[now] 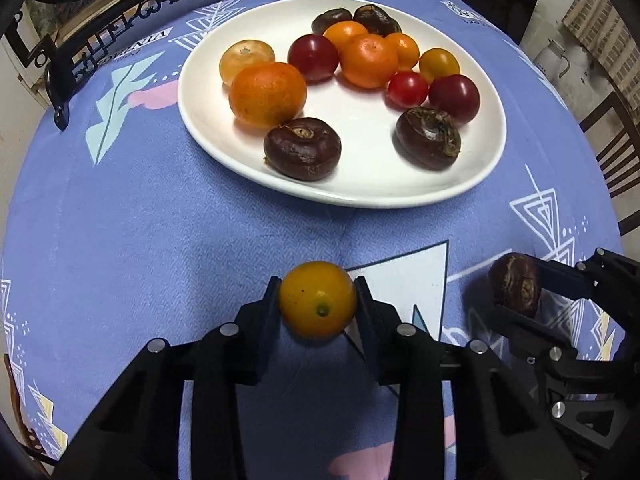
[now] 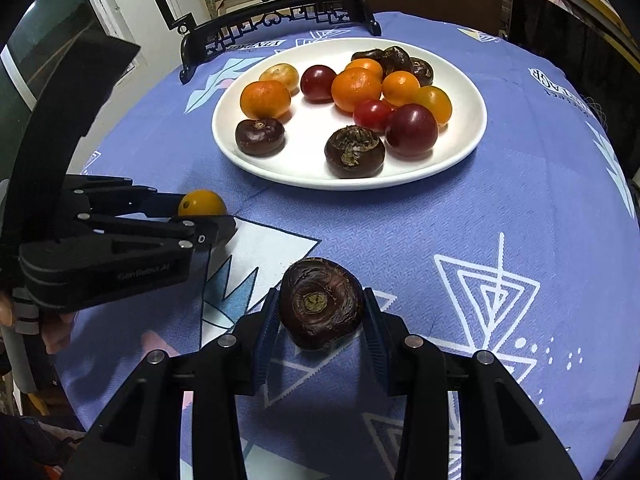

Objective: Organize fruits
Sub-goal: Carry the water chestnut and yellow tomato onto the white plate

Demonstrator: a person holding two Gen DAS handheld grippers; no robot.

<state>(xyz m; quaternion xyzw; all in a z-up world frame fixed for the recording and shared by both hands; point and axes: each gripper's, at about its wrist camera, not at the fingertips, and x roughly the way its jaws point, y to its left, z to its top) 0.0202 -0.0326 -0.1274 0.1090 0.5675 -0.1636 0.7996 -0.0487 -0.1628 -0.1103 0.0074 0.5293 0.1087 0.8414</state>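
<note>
A white plate (image 1: 372, 196) (image 2: 280, 168) holds several oranges, red and yellow cherry tomatoes and dark brown water chestnuts. My left gripper (image 1: 317, 300) is shut on a yellow cherry tomato (image 1: 317, 299), held above the tablecloth in front of the plate; it also shows in the right wrist view (image 2: 202, 202). My right gripper (image 2: 320, 308) is shut on a dark brown water chestnut (image 2: 320, 302), to the right of the left gripper and short of the plate; it also shows in the left wrist view (image 1: 514, 284).
A blue patterned tablecloth (image 1: 160, 220) covers the round table. A black ornamental stand (image 2: 276, 20) sits behind the plate at the table's far edge. A wooden chair (image 1: 616, 148) stands at the right.
</note>
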